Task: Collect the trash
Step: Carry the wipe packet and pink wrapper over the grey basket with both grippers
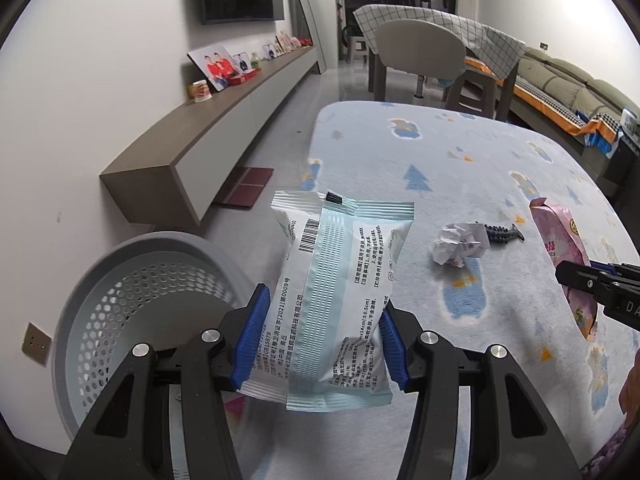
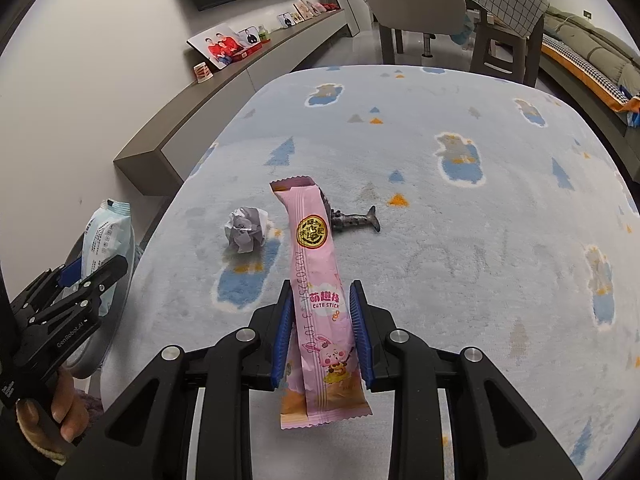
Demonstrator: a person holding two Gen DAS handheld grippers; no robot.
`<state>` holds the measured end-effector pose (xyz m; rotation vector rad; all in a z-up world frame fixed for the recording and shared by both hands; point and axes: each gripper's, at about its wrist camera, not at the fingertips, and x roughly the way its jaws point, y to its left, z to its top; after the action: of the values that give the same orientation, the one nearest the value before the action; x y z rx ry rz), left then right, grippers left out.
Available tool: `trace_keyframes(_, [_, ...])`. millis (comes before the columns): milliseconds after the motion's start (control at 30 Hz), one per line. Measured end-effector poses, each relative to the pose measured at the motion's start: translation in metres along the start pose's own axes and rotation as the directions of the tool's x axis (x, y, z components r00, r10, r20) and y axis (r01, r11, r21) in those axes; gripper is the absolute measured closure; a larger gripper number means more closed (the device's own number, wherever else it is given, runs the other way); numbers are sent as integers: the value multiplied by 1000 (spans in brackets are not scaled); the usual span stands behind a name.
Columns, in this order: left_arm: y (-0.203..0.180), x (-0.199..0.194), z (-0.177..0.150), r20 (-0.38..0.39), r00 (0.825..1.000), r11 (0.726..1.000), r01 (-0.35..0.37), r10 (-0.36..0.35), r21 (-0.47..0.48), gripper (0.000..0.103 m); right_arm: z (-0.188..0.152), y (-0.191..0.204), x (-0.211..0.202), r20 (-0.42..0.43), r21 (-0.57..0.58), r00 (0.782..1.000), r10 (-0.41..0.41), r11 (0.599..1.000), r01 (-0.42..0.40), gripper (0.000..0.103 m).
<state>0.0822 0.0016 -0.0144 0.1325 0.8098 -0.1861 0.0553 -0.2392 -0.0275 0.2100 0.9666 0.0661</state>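
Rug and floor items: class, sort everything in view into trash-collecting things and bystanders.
Job:
- white-teal packet, in left hand-held gripper
- pink snack wrapper, in right hand-held gripper
- crumpled paper
- grey bin

Bystanders:
- toy shark
- framed photos
- chair

Under my tongs a pale blue carpet (image 2: 460, 240) with tree and cloud prints covers the floor (image 1: 280, 160). On it lie a crumpled paper ball (image 2: 246, 229) and, just beside it, a dark toy fish (image 2: 356, 222).
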Motion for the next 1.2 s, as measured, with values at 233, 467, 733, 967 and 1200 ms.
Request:
trace_keyframes(233, [36,-15,-10,11,999,998,-38,38,-44,52,-5,44,1,0,-54,999,38,998,-38,76])
trace_keyframes(467, [81,-30,-25,13,996,991,-87,89,-105,52,-9,95,8,-17,-115,995,100,988,-101,76])
trace_keyframes(733, [132,-40,-45,-12,987,970,-161,161,-185,52,-5,162,21,-43,-194,982,186,962,-191,76])
trace_keyframes(967, [163,-42,-58,-53,982,946,-188,180,-263,52,2,213,39,-81,-248,963,255,931,-268,76])
trace_keyframes(1200, [178,-39,-61,-73,979,931,-203,190,-302,52,8,247,53,-112,-311,951,289,899,-310,75])
